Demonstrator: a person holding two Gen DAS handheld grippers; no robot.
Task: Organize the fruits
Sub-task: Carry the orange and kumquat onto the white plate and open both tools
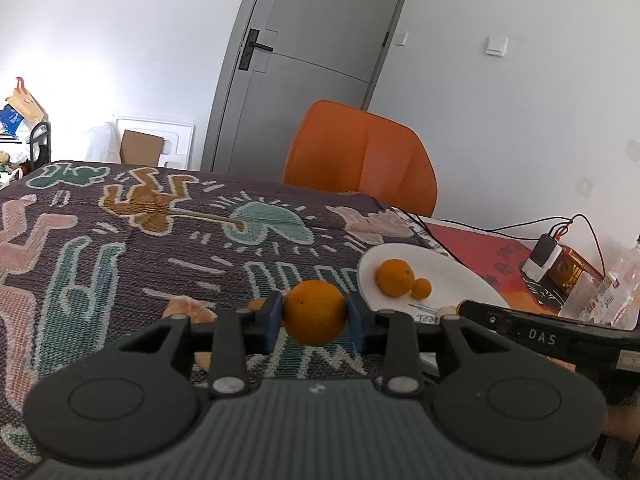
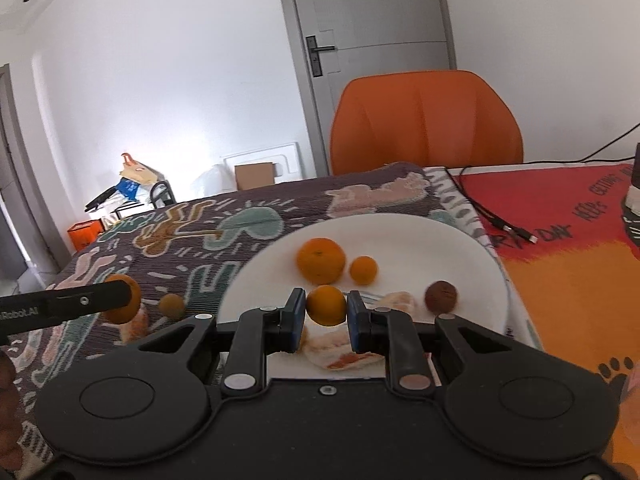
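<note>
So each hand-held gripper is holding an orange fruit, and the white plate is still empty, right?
Not empty. The right wrist view shows the white plate already holding a large orange, a small one and a brown fruit. Both grips are right.

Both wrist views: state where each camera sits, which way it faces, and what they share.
Left wrist: on the left gripper, looking across the patterned tablecloth towards the door; its jaws clamp an orange; the right gripper's finger crosses at right.
Right wrist: on the right gripper, over the white plate, facing the orange chair; it clamps a small orange.
Shared: plate, chair, door, tablecloth, two oranges on the plate.
</note>
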